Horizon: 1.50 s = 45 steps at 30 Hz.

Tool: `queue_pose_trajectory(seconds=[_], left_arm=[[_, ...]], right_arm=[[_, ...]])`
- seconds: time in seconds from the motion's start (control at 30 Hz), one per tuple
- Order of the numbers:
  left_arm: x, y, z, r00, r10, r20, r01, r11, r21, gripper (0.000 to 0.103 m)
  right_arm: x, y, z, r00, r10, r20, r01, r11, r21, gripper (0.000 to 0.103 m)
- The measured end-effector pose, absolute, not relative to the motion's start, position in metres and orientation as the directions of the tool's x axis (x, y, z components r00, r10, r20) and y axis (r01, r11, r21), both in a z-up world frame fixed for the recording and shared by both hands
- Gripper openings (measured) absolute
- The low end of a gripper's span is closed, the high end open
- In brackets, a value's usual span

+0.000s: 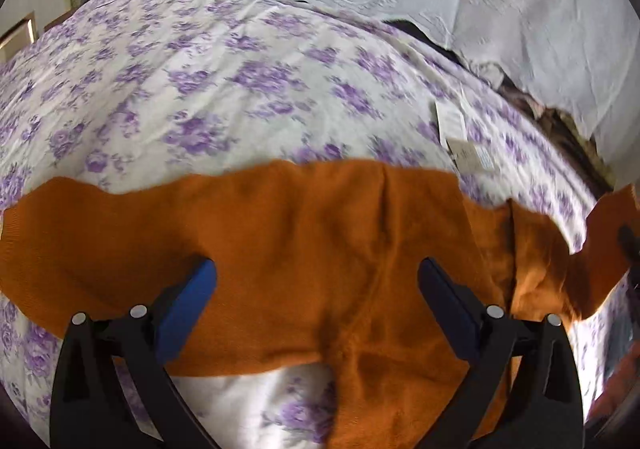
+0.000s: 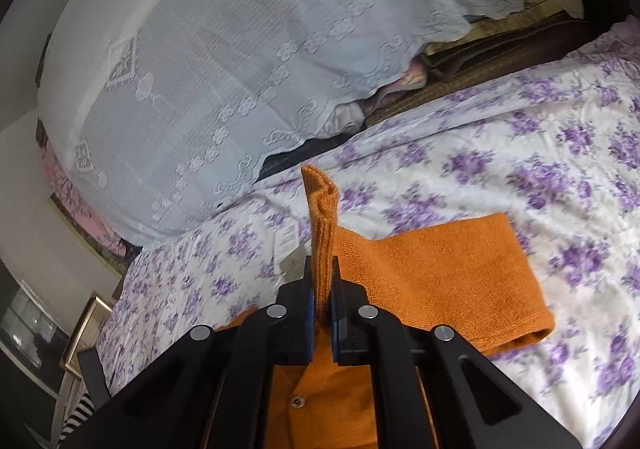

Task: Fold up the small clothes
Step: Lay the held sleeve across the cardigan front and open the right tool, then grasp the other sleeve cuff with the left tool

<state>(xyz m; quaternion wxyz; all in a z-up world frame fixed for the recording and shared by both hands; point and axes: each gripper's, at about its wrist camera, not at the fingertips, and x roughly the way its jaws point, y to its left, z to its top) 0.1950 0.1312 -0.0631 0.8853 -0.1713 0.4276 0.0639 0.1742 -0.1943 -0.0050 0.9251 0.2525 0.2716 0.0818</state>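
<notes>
An orange knit cardigan (image 1: pixel 320 249) lies spread across the purple-flowered bedsheet (image 1: pixel 240 89). My left gripper (image 1: pixel 318 269) is open, its blue-padded fingers (image 1: pixel 188 309) just above the garment's middle, holding nothing. In the right wrist view my right gripper (image 2: pixel 322 289) is shut on a ribbed edge of the cardigan (image 2: pixel 322 217), which stands up pinched between the jaws. A sleeve (image 2: pixel 460 273) lies flat to the right, and a button (image 2: pixel 296 402) shows below the jaws.
A white paper tag (image 1: pixel 452 121) lies on the sheet beyond the cardigan; it also shows in the right wrist view (image 2: pixel 286 245). A pale lace cover (image 2: pixel 240 69) drapes over bedding at the back. Dark clothes (image 2: pixel 480 61) lie along the far edge.
</notes>
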Motion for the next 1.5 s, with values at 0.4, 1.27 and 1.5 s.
queue_pose_trajectory(seconds=[0.4, 1.27, 1.5], left_arm=[[0.194, 0.138, -0.056, 0.640, 0.018, -0.768, -0.288, 0.932, -0.219, 0.098], [0.183, 0.096, -0.043, 0.698, 0.049, -0.714, -0.190, 0.974, -0.119, 0.098], [0.204, 0.022, -0.067, 0.678, 0.061, -0.733, -0.050, 0.998, 0.036, 0.098]], right_arm=[[0.177, -0.111, -0.026, 0.756, 0.389, -0.526, -0.124, 0.875, 0.468, 0.006], [0.157, -0.100, -0.025, 0.666, 0.377, -0.644, -0.288, 0.926, 0.244, 0.031], [0.209, -0.208, -0.040, 0.690, 0.248, -0.680, 0.006, 0.938, 0.348, 0.005]])
